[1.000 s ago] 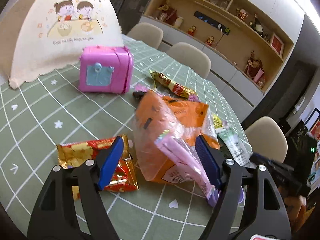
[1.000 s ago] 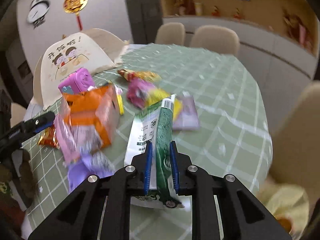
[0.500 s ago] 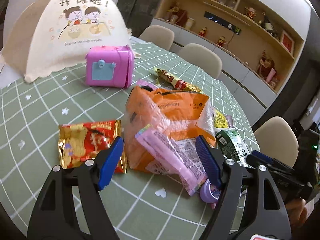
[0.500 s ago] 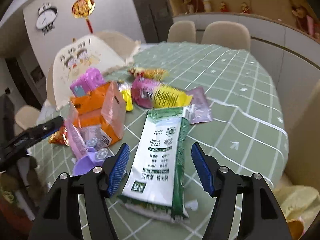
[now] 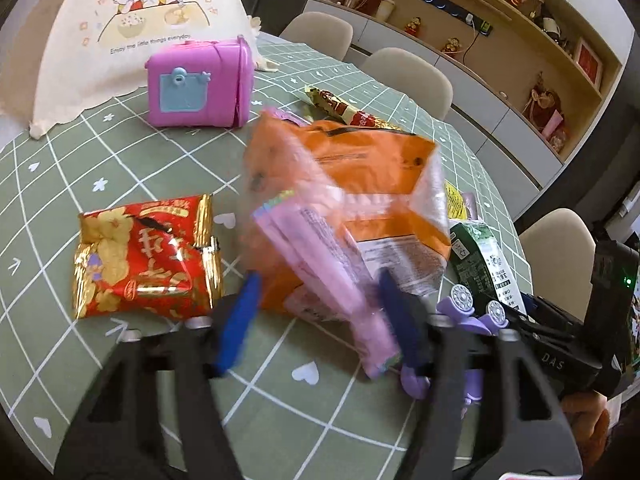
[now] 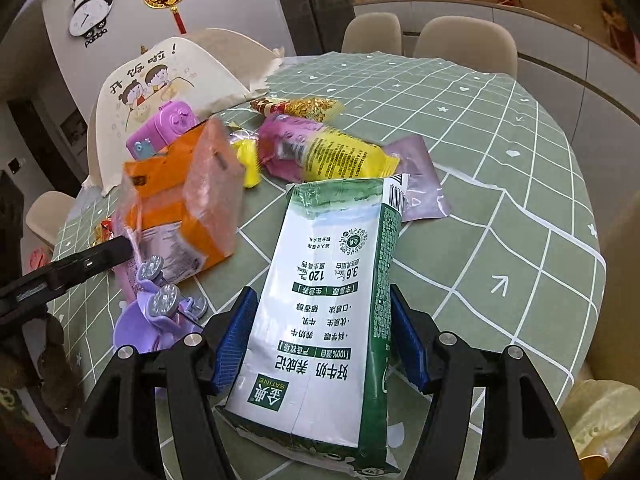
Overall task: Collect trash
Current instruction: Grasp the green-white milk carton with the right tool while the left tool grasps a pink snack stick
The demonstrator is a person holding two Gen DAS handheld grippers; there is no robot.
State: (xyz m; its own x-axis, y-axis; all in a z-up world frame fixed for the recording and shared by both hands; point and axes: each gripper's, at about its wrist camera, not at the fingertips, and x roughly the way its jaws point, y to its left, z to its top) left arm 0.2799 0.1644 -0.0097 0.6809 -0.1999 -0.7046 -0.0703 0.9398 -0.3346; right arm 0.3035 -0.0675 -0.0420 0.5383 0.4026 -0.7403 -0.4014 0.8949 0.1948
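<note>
My left gripper (image 5: pixel 320 312) is open, its jaws either side of the near corner of an orange plastic bag (image 5: pixel 352 192) with a pink wrapper (image 5: pixel 320 256) in it. A red-gold snack packet (image 5: pixel 144 256) lies to its left. My right gripper (image 6: pixel 320 336) is open around a flattened green-white milk carton (image 6: pixel 328 304) lying on the green checked tablecloth (image 6: pixel 500 200). The carton also shows in the left wrist view (image 5: pixel 480 256). The orange bag (image 6: pixel 192 196) stands left of the carton.
A pink toy box (image 5: pixel 200 80) and a cream food cover (image 5: pixel 136 32) stand at the back. A purple toy (image 6: pixel 160 312), a yellow-pink packet (image 6: pixel 328 152), a lilac pouch (image 6: pixel 420 184) and a gold wrapper (image 6: pixel 296 106) lie about. Chairs ring the table.
My right gripper let go of the milk carton, which now lies flat between its open jaws. My left gripper moved forward toward the orange bag, its jaws narrowing a little.
</note>
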